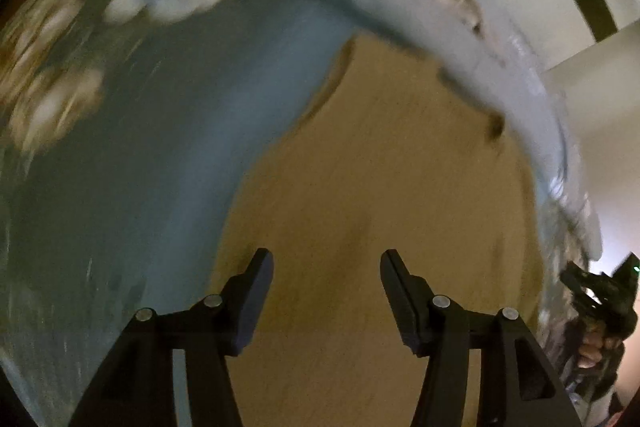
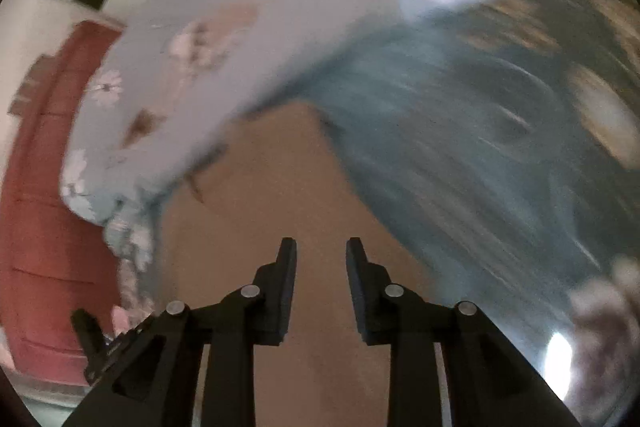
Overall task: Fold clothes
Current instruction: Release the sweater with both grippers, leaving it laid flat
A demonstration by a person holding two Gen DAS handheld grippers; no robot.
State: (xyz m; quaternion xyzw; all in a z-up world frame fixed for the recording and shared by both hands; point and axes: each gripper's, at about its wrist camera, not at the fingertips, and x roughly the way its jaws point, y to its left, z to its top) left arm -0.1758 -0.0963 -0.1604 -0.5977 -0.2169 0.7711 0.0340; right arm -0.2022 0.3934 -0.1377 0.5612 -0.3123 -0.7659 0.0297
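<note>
Judging by its soft, rounded edge and shallow creases, the tan garment [image 1: 360,195] is light, limp cloth that will sag and slide when lifted, so it is best taken at a corner or along a hem, pinching the fabric itself and not pushing at the flat middle; the near edge below each gripper looks like the easiest place to bite. It lies spread flat on a blue-grey bedcover [image 1: 140,167], filling the centre and lower part of both wrist views, and its far edge curves beneath a pale blue floral sheet [image 2: 208,67] printed with white and pinkish flowers. The garment is plain, a warm sandy tan with no visible print, buttons or seams; heavy blur hides any finer detail and what kind of clothing it is. The left gripper [image 1: 327,259] hangs over the cloth with its jaws spread well apart and nothing between them. The right gripper [image 2: 321,247] also points down at the tan fabric, jaws parted by a narrower gap, likewise empty. In the left view, the right gripper shows at the far right edge with a hand [image 1: 592,355] around its handle. A red cabinet [image 2: 44,227] stands at the left of the right view.
</note>
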